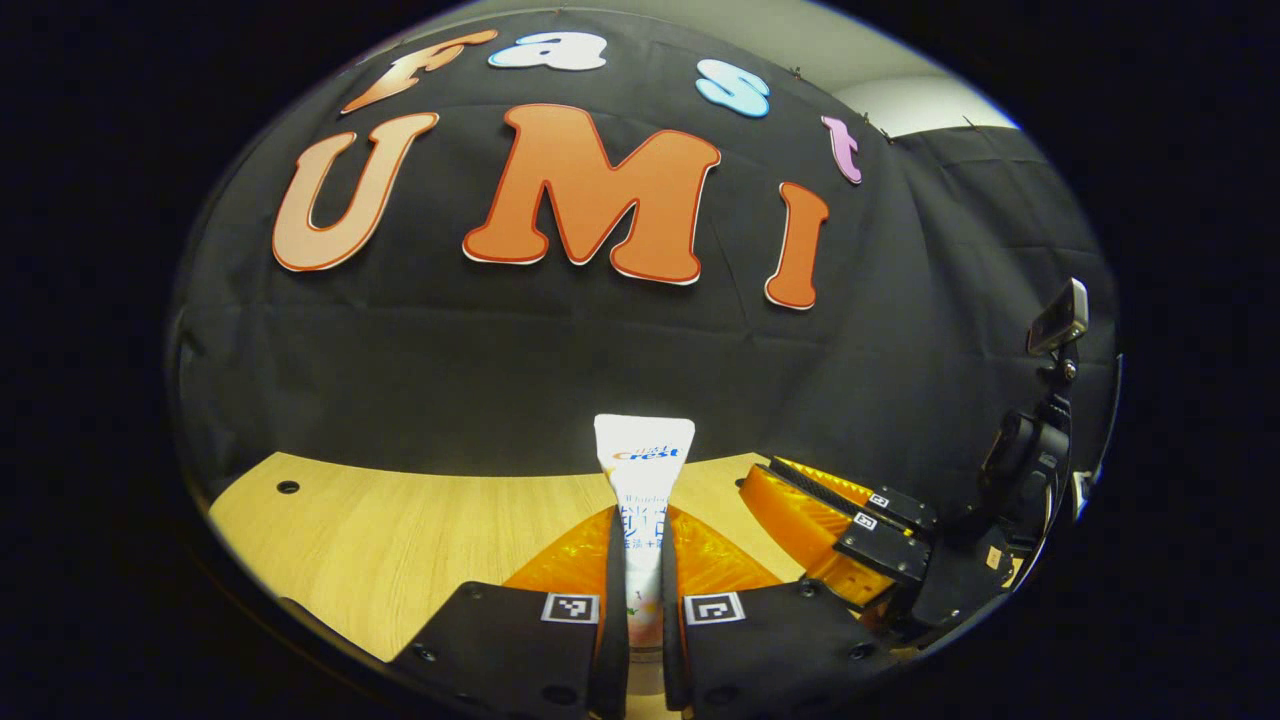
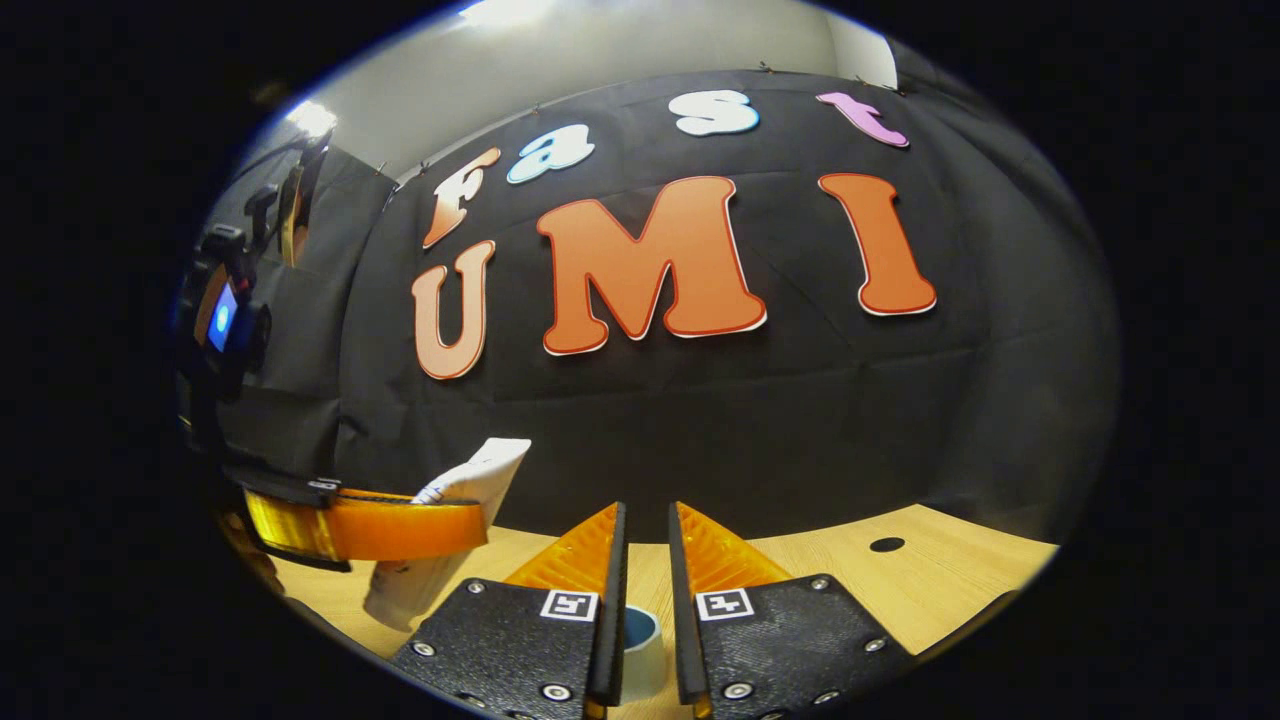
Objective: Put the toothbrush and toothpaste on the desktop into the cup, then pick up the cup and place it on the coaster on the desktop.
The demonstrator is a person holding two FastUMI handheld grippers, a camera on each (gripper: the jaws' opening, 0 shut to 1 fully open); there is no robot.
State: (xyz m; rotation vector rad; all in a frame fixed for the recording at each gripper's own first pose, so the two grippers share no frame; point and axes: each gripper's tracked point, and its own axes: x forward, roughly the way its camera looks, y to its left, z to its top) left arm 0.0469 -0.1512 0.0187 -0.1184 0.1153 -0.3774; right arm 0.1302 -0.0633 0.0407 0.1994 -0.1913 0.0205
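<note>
Left gripper (image 1: 645, 560): bottom centre of the left gripper view, both fingers pinched tight on the toothpaste tube (image 1: 643, 470), so it's holding it up off the desk (image 1: 400, 540). The flat crimped end of the tube pokes up above the fingertips, pretty much upright.

Right gripper (image 2: 645, 560): bottom centre of the right gripper view, fingers drawn close with just a narrow slot between them, not gripping anything.

Cup (image 2: 638, 640): peeks through that slot low in the right gripper view, pale wall with a blue inside, standing on the desk under the fingers.

What the right gripper view adds: the left gripper from the side at lower left, with the tube (image 2: 455, 530) tilted through its fingers, both ends sticking out. You also get a dark round hole (image 2: 886, 545) in the wood at lower right.

What the left gripper view adds: the right gripper (image 1: 840, 530) at lower right, seen from the side, plus another small hole (image 1: 288, 487) in the desk at the left.

Writing: "Crest" logo near the top of the tube in the left gripper view. Smaller blue print below it, too small to make out.

Fingers: each one carries a square black-and-white marker tag (image 1: 570, 608).

Toothbrush, coaster: can't tell where they are.
</note>
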